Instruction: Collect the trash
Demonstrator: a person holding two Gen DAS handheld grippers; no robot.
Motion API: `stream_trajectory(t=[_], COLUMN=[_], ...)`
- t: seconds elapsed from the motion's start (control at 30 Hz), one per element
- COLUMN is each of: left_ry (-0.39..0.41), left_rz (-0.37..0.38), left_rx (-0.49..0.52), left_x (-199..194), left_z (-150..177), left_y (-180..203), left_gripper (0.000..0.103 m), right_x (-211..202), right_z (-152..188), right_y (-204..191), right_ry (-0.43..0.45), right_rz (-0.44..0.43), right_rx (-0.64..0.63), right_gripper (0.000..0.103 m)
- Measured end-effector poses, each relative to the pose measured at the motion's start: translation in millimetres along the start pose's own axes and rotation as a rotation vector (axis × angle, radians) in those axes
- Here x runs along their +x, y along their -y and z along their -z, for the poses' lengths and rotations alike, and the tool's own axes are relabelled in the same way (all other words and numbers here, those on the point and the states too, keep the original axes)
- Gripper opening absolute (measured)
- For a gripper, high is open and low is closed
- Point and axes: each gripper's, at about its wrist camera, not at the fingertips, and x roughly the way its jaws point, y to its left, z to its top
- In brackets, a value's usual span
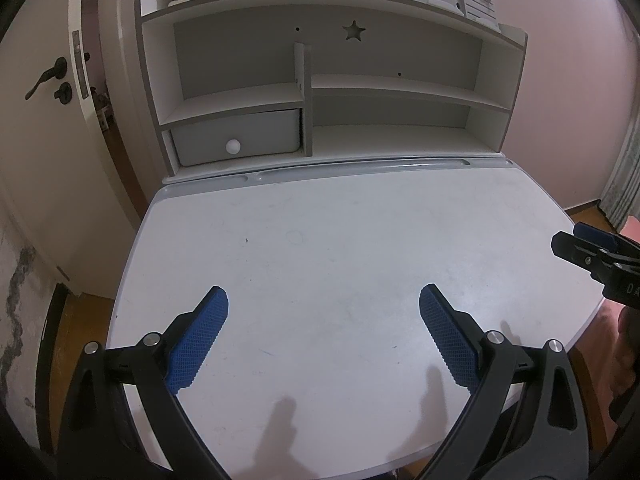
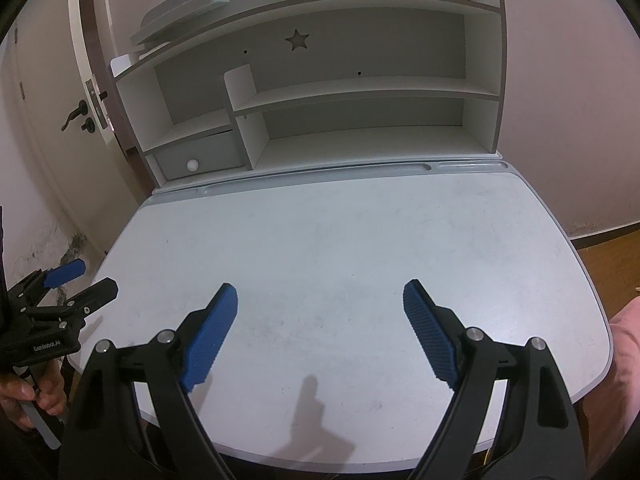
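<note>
No piece of trash shows in either view. My left gripper (image 1: 323, 300) hangs open over the near part of the white desk top (image 1: 340, 240), its blue pads wide apart with nothing between them. My right gripper (image 2: 320, 296) is open too, over the same desk top (image 2: 340, 240), and holds nothing. The right gripper (image 1: 588, 252) also shows at the right edge of the left wrist view. At the left edge of the right wrist view the left gripper (image 2: 88, 278) appears, with a hand (image 2: 24, 396) on its handle.
A white shelf unit (image 1: 320, 92) stands at the back of the desk, with a grey drawer (image 1: 240, 136) at its lower left. A groove (image 1: 360, 166) runs along the desk's back edge. A door (image 1: 52, 120) stands left, a pink wall right, wooden floor below.
</note>
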Motion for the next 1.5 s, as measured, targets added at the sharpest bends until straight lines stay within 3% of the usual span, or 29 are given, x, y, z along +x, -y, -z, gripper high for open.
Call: stream_trajectory(t=[1.5], left_ry=[-0.009], left_rz=[-0.010], left_rx=[0.034], left_x=[6.5], left_z=[1.4], left_y=[0.7], left_gripper=[0.095], right_x=[1.4], right_z=[1.6], right_y=[6.1], right_ry=[-0.005], right_rz=[0.005], right_rx=[-0.002], right_gripper=[0.083])
